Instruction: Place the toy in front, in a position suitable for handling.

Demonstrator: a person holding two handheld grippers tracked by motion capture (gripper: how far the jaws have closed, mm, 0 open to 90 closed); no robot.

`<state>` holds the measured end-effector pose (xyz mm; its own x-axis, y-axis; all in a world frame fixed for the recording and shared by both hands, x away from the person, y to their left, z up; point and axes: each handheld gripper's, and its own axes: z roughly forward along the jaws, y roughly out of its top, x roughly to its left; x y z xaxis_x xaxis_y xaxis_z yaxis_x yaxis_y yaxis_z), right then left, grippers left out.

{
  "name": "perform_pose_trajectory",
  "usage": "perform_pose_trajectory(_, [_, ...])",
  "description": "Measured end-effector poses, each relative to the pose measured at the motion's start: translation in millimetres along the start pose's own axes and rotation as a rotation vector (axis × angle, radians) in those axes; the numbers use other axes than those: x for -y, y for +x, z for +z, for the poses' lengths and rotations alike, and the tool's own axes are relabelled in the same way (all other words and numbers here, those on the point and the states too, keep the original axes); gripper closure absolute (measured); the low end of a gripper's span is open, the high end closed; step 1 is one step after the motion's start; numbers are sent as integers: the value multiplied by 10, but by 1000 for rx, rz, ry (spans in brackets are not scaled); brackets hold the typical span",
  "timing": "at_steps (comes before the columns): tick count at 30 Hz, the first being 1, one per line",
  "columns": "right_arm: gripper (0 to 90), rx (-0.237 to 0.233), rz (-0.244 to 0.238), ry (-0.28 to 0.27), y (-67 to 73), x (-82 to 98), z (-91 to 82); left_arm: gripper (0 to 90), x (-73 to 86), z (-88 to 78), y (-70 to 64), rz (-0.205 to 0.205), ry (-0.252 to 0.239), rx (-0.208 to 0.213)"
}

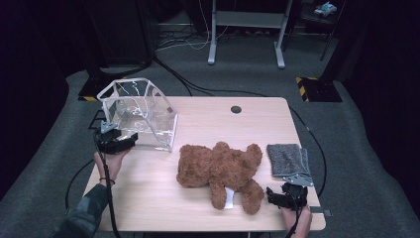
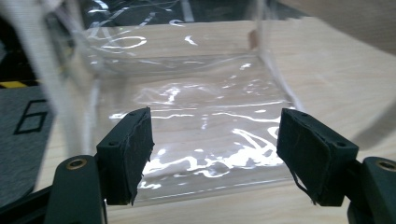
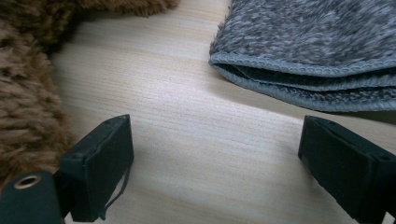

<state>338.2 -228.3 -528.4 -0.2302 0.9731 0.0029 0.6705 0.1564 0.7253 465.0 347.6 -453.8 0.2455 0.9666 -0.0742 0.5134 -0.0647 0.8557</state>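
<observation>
I am holding my left gripper with its jaws spread wide and nothing between them, just in front of the clear soft-plastic bag with white-trimmed rim standing open at the table's far left; I am judging it light, floppy and slick, so I am eyeing the stiffer white rim as the place to pinch. My right gripper is also resting wide and empty on the light wooden table, between the brown plush teddy bear and the folded grey fleece cloth. Both soft things are lying well apart from the bag, so nothing is blocking its mouth.
</observation>
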Motion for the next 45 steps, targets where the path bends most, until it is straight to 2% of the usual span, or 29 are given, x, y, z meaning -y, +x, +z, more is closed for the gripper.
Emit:
perform_pose_trajectory(3, [96,0,0,0,0,0,0,277,-4,21,-147,28,6,35])
perform_pose_trajectory(4, [96,0,0,0,0,0,0,277,-4,21,-147,28,6,35])
perform_pose_trajectory(5, [96,0,0,0,0,0,0,277,-9,32,-243,46,5,56])
perform_pose_trajectory(10, [96,0,0,0,0,0,0,289,-19,98,-428,70,3,95])
perform_pose_trajectory(17, [96,0,-1,0,-1,0,0,330,-16,169,-557,61,10,132])
perform_pose_trajectory(18, [96,-1,0,0,-1,0,0,338,-14,181,-579,52,-2,131])
perform_pose_trajectory(19, [96,-1,-1,0,-1,0,0,356,-17,184,-587,58,1,125])
perform_pose_trajectory(22, [96,-1,-1,0,-1,0,0,500,-18,223,-595,59,-9,97])
perform_pose_trajectory(25, [96,-1,-1,0,-1,0,0,632,-18,265,-593,54,2,122])
perform_pose_trajectory(27, [96,-1,0,0,-1,0,0,687,-33,273,-609,70,5,118])
perform_pose_trajectory(35, [96,-1,0,0,-1,0,0,729,-59,335,-497,70,4,141])
perform_pose_trajectory(40, [96,0,0,0,-1,0,0,745,-80,351,-425,57,6,132])
perform_pose_trajectory(45, [97,-1,0,0,-1,0,0,741,-83,365,-414,78,12,121])
